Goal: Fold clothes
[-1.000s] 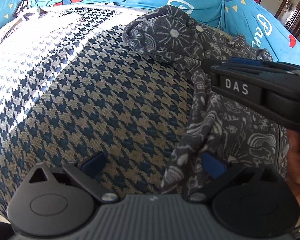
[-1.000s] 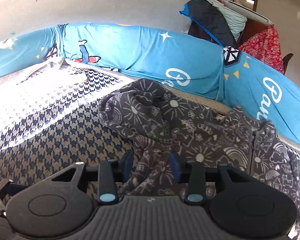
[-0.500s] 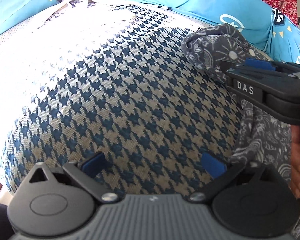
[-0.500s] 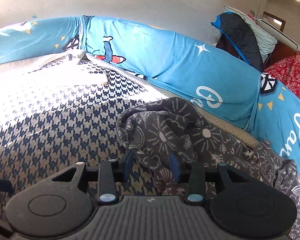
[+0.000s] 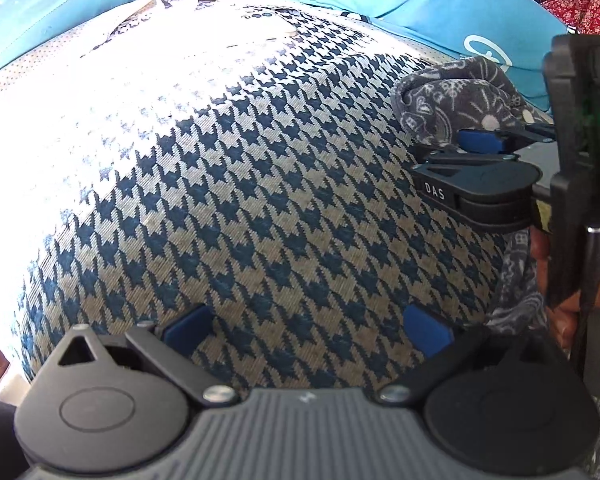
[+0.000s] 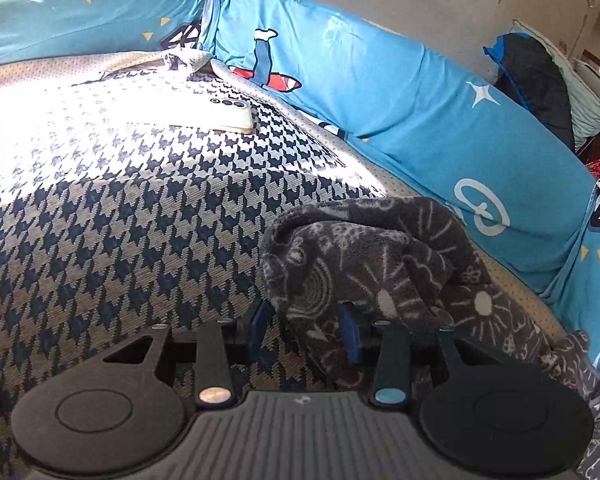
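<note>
A: Two grippers up. Right gripper (image 6: 304, 330) is clamped on a bunched fold of the grey printed garment (image 6: 380, 256), which lies on the houndstooth cover (image 6: 120, 240), trailing from the pads toward 4 o'clock along the blue bolster (image 6: 400, 92).

B: Left gripper (image 5: 306, 326)?

A: Jaws wide apart, bare houndstooth between the pads, pitched steeply down. Garment only brushes past its right finger (image 5: 426, 330).

B: View differences?

A: Right wrist view shows a white phone (image 6: 230, 114) at 11 o'clock. Left wrist view shows the right gripper side-on at 3 o'clock, a hand (image 5: 560, 308) gripping below it.
</note>
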